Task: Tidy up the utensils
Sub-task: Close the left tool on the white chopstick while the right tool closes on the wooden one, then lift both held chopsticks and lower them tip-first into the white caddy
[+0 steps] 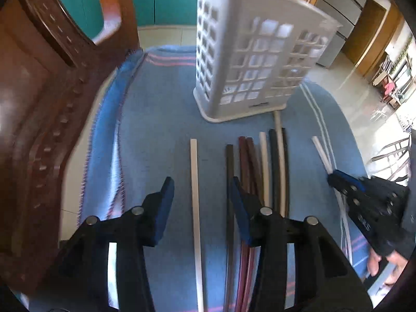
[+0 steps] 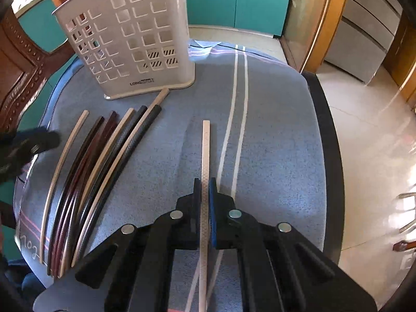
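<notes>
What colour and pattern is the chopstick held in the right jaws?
Cream-white chopstick with a fine crosshatch texture, clearest in the right wrist view.

Open left gripper [image 1: 200, 202] astride pale chopstick [image 1: 195, 208]

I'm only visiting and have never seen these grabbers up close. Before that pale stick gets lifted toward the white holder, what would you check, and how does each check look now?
1. Right gripper shut on the pale chopstick: ok, the fingers press it from both sides.
2. Chopstick lined up between the fingers: ok, it runs straight forward.
3. White holder upright on the blue cloth: ok.
4. Holder's top opening free: cannot tell, the rim is out of view.
5. Left gripper out of the way: ok, open over another pale chopstick, well to the side.
6. Other chopsticks apart from the held one: ok, a gap of cloth lies between.
</notes>
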`<state>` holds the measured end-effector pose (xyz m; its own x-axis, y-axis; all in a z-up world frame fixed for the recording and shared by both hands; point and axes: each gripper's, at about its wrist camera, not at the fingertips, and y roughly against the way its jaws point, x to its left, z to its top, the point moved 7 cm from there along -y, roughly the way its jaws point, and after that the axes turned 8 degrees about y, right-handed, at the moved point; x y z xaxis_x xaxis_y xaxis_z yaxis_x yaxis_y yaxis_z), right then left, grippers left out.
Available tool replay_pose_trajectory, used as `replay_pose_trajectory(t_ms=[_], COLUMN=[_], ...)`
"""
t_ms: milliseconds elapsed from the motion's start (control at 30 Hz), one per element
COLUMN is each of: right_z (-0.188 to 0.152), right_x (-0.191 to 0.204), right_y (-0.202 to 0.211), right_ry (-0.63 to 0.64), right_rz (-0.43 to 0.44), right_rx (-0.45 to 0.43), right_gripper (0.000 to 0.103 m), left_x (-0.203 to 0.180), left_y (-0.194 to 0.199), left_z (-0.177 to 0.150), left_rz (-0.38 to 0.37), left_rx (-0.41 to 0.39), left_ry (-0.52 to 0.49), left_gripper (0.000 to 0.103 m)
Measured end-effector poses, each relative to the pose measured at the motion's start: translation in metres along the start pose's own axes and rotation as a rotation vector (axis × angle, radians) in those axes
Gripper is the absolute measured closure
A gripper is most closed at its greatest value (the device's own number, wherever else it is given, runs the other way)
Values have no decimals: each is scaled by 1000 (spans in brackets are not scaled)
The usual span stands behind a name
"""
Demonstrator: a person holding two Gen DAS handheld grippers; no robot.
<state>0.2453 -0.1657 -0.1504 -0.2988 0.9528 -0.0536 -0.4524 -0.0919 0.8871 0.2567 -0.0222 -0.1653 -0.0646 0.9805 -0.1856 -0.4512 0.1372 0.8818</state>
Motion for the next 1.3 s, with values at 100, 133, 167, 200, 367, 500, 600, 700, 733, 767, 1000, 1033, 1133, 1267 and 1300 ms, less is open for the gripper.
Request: replay_pose_trajectory(t_ms=[100, 133, 167, 200, 367, 500, 600, 700, 733, 767, 1000, 1033, 1133, 1267, 1300], right_z=[6, 6, 9, 7, 14, 11, 14, 17, 17, 19, 22, 23, 27, 30, 29], right_x=[6, 12, 15, 13, 19, 16, 12, 8, 8, 7, 11, 12, 13, 14, 15], right_y=[-3, -2, -4, -5, -11, -12, -13, -16, -16, -17, -13, -7, 13, 32, 33], right_ry=[38, 46, 55, 61, 86, 72, 51, 42, 48, 50, 16, 14, 20, 44, 46], right_rz=[-20, -23, -26, -29, -55, -44, -21, -5, 0, 12, 94, 98, 87, 67, 63], right_rx=[1, 3, 8, 11, 28, 42, 58, 60, 60, 59, 37, 19, -42, -69, -63], right_gripper=[94, 91, 89, 88, 78, 78, 78, 78, 78, 81, 97, 97, 97, 97, 97], left_x=[6, 4, 3, 1, 1, 0, 1, 3, 6, 7, 4, 5, 7, -1, -4], left_y=[-25, -26, -29, -30, -35, -34, -37, -35, -32, -30, -19, -17, -3, 24, 29], left_z=[-2, 0, 0, 0, -5, -11, -10, -11, -12, -12, -18, -19, -16, -14, -14], left_rz=[68, 84, 100, 110, 118, 124, 119, 117, 115, 113, 91, 73, 50, 5, -8], left_rx=[13, -11, -21, -29, -31, -29, -25, -15, -10, -4, -31, -33, -84, -150, -157], left_ry=[-2, -14, -27, -26, -8, -11, -8, -10, -9, -10, 9, 29, 49, 48, 39], left_gripper=[58, 59, 58, 58, 40, 35, 34, 34, 34, 34, 96, 96, 96, 96, 96])
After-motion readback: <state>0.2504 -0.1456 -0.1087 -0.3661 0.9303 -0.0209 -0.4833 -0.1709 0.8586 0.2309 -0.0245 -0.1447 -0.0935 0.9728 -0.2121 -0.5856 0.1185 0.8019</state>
